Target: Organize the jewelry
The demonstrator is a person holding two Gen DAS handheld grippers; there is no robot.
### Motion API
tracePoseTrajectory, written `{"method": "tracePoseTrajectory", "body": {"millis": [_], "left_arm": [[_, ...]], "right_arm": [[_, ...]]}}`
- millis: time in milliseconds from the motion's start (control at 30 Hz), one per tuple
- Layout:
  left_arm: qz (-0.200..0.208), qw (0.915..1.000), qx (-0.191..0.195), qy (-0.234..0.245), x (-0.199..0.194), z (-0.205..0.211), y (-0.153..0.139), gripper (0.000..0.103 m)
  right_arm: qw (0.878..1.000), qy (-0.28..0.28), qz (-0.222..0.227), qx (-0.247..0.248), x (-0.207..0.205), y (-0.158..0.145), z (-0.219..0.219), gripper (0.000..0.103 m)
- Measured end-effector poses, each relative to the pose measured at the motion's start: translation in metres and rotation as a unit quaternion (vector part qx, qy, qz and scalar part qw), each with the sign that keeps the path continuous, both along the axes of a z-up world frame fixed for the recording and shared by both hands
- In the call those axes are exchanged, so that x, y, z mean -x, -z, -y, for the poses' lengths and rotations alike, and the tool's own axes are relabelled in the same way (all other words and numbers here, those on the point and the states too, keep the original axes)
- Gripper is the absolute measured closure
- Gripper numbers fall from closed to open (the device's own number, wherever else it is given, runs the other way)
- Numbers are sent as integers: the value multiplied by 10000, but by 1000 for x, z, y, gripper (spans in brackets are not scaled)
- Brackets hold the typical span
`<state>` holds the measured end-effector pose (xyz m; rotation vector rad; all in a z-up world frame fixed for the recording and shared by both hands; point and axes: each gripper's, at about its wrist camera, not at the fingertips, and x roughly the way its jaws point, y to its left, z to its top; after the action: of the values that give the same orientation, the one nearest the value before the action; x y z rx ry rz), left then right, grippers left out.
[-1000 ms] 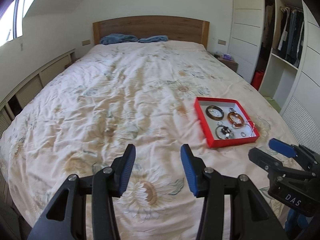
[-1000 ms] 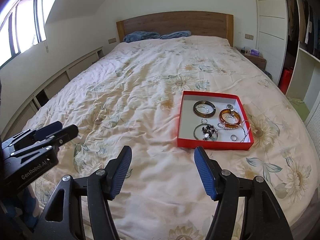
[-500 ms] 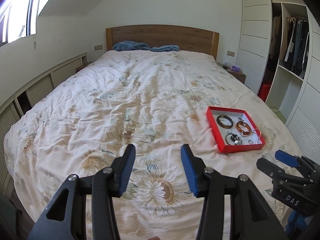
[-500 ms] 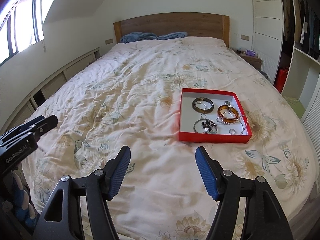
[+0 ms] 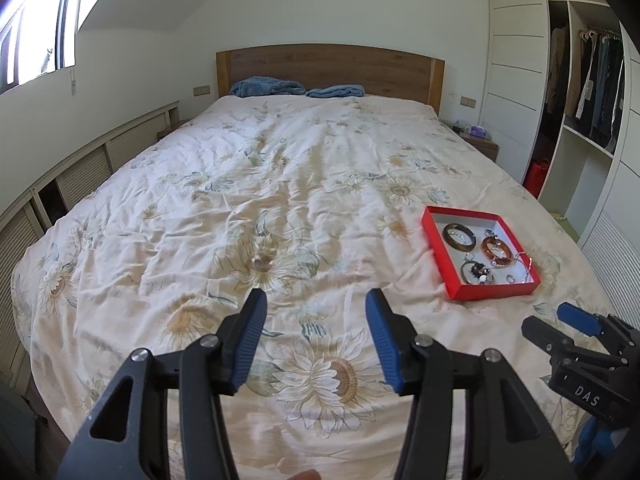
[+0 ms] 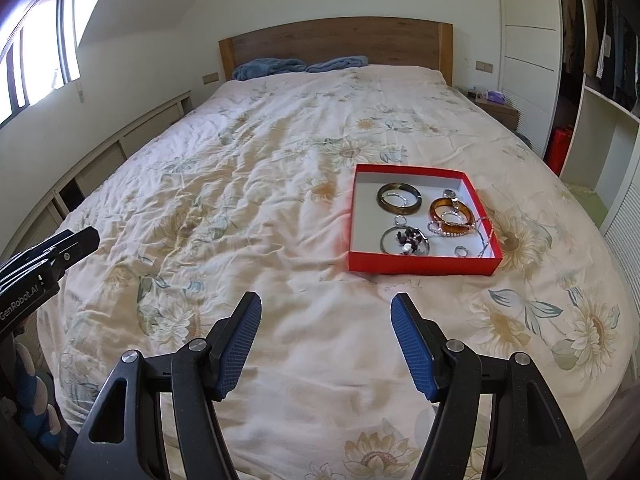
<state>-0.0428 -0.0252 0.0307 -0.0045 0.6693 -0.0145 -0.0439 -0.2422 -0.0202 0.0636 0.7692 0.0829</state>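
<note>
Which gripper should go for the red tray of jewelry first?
Right. The right gripper is open, with the red tray just ahead of it. From the left gripper, also open, the tray sits far off to its right, beyond the right gripper.

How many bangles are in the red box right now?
2. A dark olive bangle lies toward the back of the red box, and an amber bangle sits to its right, with a chain draped over it. Smaller rings aren't counted.
</note>
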Motion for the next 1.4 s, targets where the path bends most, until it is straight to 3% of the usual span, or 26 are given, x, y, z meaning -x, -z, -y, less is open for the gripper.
{"method": "tracePoseTrajectory", "body": {"millis": [300,633,1400], "left_arm": [[-195,9997,-108,53,-12,4,16,51],[-445,9988,-182,99,-29,8,40,51],[-796,9963,-272,156,-55,18,68,50]], "right_arm": [[9998,134,-133,90,-13,16,6,27],[9992,264,-284,104,-28,38,13,1],[9989,112,-401,216,-54,63,13,0]]}}
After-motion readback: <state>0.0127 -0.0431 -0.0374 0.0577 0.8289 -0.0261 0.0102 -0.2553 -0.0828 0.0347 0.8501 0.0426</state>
